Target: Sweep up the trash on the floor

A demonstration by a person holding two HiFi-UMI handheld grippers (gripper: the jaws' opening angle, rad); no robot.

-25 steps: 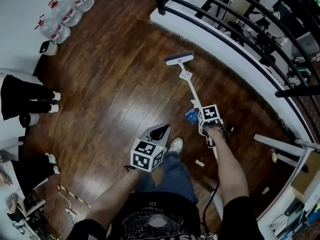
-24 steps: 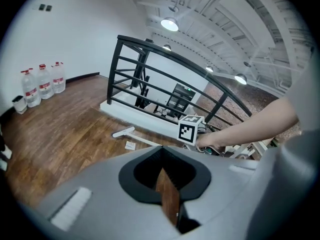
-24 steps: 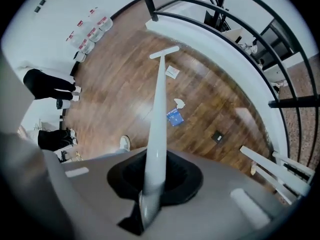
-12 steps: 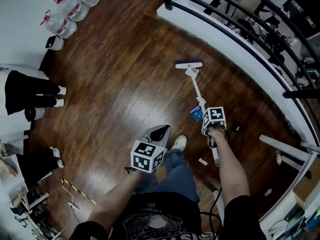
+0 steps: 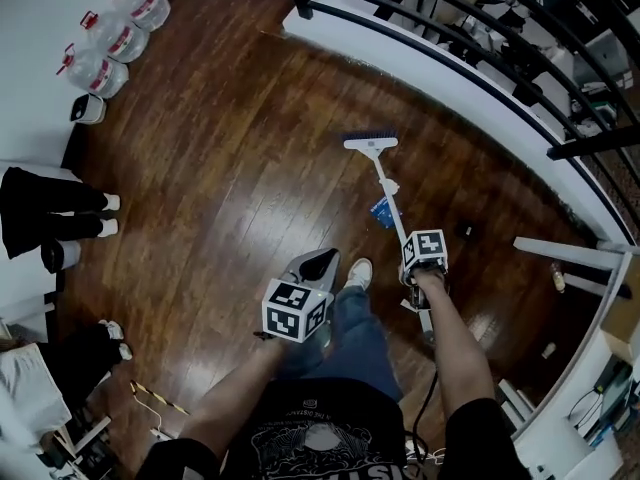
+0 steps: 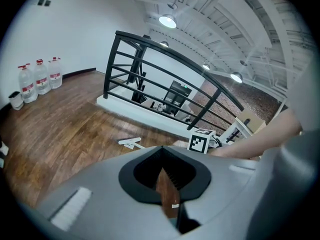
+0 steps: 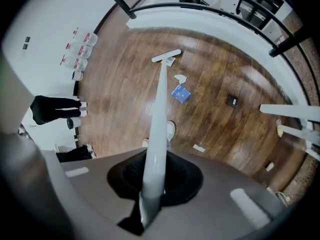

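My right gripper [image 5: 417,271] is shut on the white broom handle [image 7: 159,114], which slants down to the broom head [image 5: 370,143] on the wood floor. Beside the handle, a short way on my side of the head, lies a blue wrapper [image 5: 381,208]. In the right gripper view, a crumpled white scrap [image 7: 180,78] sits between the broom head [image 7: 166,56] and the wrapper [image 7: 180,93]. A flat white scrap [image 7: 199,148] lies nearer my shoe [image 5: 354,274]. My left gripper [image 5: 318,259] hangs over my left leg, shut and holding nothing.
A black railing on a white curb [image 5: 450,58] curves along the far and right sides. Water bottles [image 5: 110,38] stand far left by the wall. Someone's legs [image 5: 60,203] are at the left. A small black item [image 5: 467,231] and white beams [image 5: 560,253] lie right.
The broom head has been drawn back along the floor toward the blue wrapper and me. My head view has shifted a little. The left gripper has stayed over my leg.
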